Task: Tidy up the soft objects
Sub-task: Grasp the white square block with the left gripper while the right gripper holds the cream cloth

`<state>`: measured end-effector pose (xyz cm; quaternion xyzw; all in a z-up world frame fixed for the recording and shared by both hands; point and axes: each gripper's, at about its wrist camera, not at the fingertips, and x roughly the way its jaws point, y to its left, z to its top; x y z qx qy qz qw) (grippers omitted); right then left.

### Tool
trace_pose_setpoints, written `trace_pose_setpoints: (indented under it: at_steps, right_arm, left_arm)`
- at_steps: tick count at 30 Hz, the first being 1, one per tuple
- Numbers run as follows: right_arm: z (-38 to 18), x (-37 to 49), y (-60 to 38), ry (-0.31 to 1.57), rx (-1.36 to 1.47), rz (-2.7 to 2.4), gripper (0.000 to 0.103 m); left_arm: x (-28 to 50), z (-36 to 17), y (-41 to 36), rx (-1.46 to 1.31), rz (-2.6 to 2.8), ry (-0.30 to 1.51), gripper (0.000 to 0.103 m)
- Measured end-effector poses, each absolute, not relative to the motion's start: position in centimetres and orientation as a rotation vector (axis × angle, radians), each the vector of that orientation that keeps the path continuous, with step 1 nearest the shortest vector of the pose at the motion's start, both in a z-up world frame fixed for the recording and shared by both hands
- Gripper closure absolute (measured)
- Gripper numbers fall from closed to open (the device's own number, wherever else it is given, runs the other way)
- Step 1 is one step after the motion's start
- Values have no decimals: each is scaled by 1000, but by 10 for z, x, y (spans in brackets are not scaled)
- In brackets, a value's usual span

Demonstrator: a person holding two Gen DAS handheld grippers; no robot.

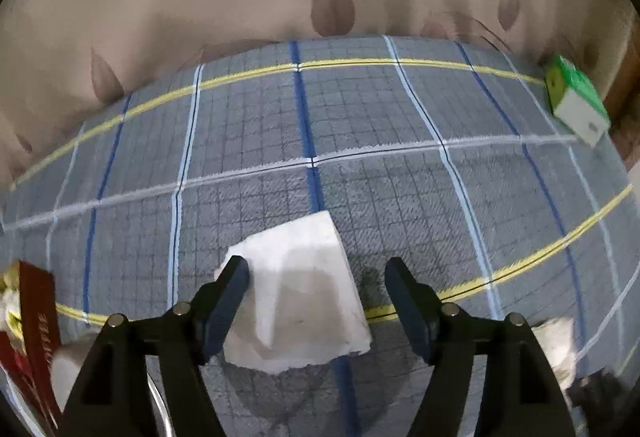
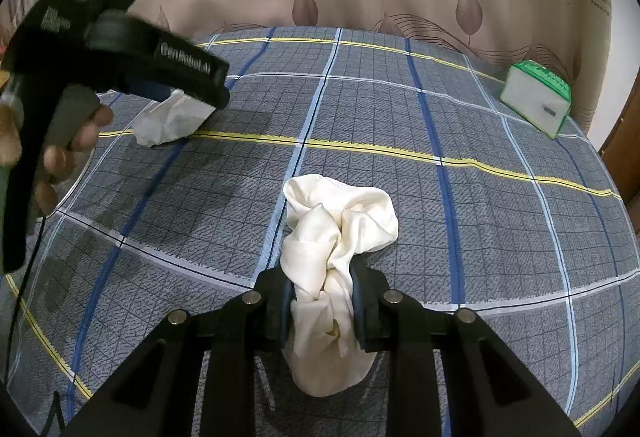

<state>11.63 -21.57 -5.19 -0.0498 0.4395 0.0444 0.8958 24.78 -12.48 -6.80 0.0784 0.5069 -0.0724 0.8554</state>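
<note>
Presently the right claw (image 2: 322, 311) is pinching a cream cloth (image 2: 340, 229) tight between its pads, low in the bundle; most of the fabric spills forward toward 12 o'clock onto the plaid bed cover (image 2: 400, 117), with a smaller pouch hanging back under the jaws toward 6 o'clock. The cloth is crumpled, thin and limp; judged light, non-fragile, somewhat slick. It will sag and trail from any single hold, so a grip on a thick gathered fold, as now, appears sound.

The left claw (image 1: 316, 273) stands spread wide, pointing steeply down, with a folded white tissue (image 1: 296, 293) lying on the bed cover between its fingers. The left finger overlaps the tissue's edge in the left wrist view; whether it touches cannot be told. The right finger stands clear of it. No pinch is made. The tissue holds a creased, tented shape, judged very light and easily torn or crushed; best taken across the raised central fold, not at a loose corner.

Outward, from the right wrist view, the tissue lies at 10 o'clock of the cream cloth, well apart, beneath the left claw held in a person's hand (image 2: 60, 153). A green-trimmed white pouch (image 2: 536, 99) rests at 2 o'clock near the far edge of the bed. A red packet (image 1: 36, 301) sits at 8 o'clock in the left wrist view.
</note>
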Motion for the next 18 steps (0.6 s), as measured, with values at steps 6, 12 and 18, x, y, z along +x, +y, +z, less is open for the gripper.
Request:
trace_pose_setpoints:
  at_steps: [6,12,18]
  right_arm:
    - [-52,117,-215,911,-105,96,77]
    - [-53,117,-212,911,-109,97,76]
    - [-54,117,-212,911,-111,95,76]
  left_arm:
    - [242,-63,-130,186,-142,1024,29]
    - [257,-57,-105,48,-111,1070,29]
    - [263,-69,-103,38,-114,1109,29]
